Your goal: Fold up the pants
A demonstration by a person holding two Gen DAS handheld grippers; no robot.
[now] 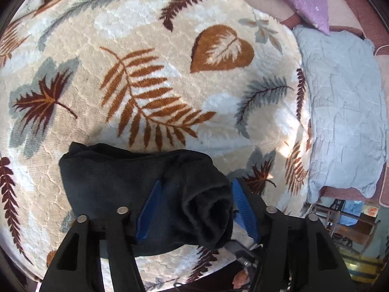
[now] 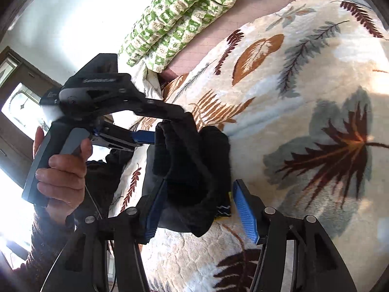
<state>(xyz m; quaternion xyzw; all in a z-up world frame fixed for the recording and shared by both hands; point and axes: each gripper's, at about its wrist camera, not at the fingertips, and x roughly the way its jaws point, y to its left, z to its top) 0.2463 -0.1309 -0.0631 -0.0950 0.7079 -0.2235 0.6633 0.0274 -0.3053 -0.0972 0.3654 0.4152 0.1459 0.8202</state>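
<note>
The black pants point(image 1: 136, 185) lie folded into a thick bundle on the leaf-patterned blanket point(image 1: 170, 73). My left gripper point(image 1: 197, 209) has its blue pads wide apart around the bundle's rolled right end, not squeezing it. In the right wrist view the same bundle point(image 2: 192, 170) sits between my right gripper's point(image 2: 201, 211) open blue fingers point(image 2: 244, 214), and a small yellow tag point(image 2: 225, 210) shows at its edge. The left gripper point(image 2: 167, 126) reaches in from the left over the bundle's far end, held by a hand point(image 2: 63, 168).
A light blue pillow point(image 1: 345, 112) and a purple cushion point(image 1: 308, 2) lie at the right of the bed. A green patterned quilt roll point(image 2: 180, 17) lies at the far side by the wall. The bed's edge runs along the near side, with furniture point(image 1: 345, 221) below.
</note>
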